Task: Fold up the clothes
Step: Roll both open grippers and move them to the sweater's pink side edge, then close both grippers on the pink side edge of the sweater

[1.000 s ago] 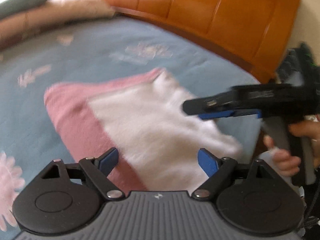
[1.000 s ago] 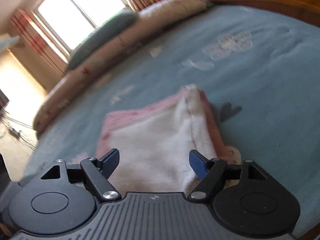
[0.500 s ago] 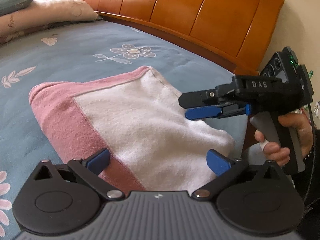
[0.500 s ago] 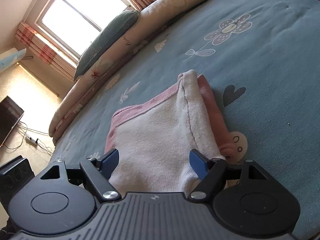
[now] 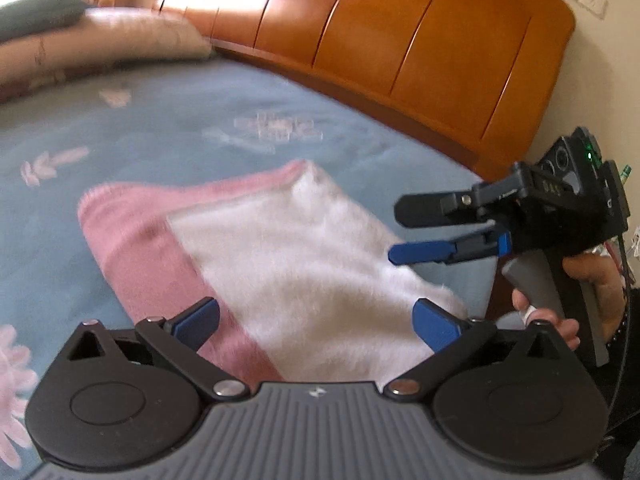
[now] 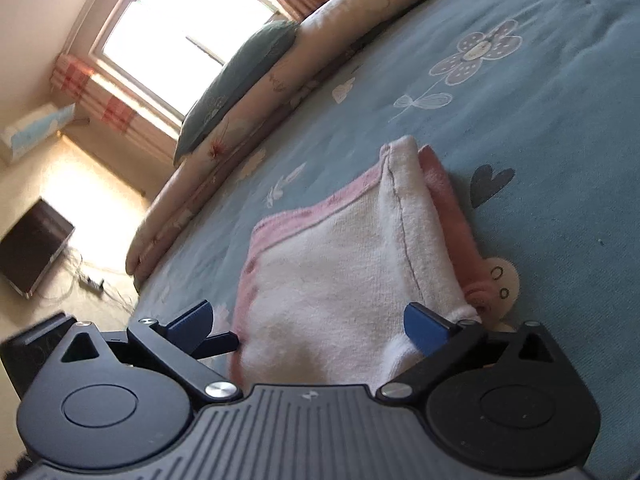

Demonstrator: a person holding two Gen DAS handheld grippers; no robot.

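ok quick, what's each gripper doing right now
left gripper: open, holding nothing, folded towel lying below.
right gripper: jaws opening, holding nothing.

Your right gripper (image 6: 310, 322) hangs low over the near end of the folded pink-and-white garment (image 6: 336, 276), its jaws opening, blue pads spread to either side of the cloth and not pressing on it. The garment lies flat on the blue flowered bedspread (image 6: 540, 152), white face up, a pink layer showing along its right edge and a stitched seam running up toward its far corner. Beyond it you see a long floral pillow (image 6: 280, 92) with a grey-green cushion (image 6: 240, 80) on top, a bright window (image 6: 188, 28) with checked curtains (image 6: 108, 96), and a dark flat screen (image 6: 34, 246) on the floor at left.
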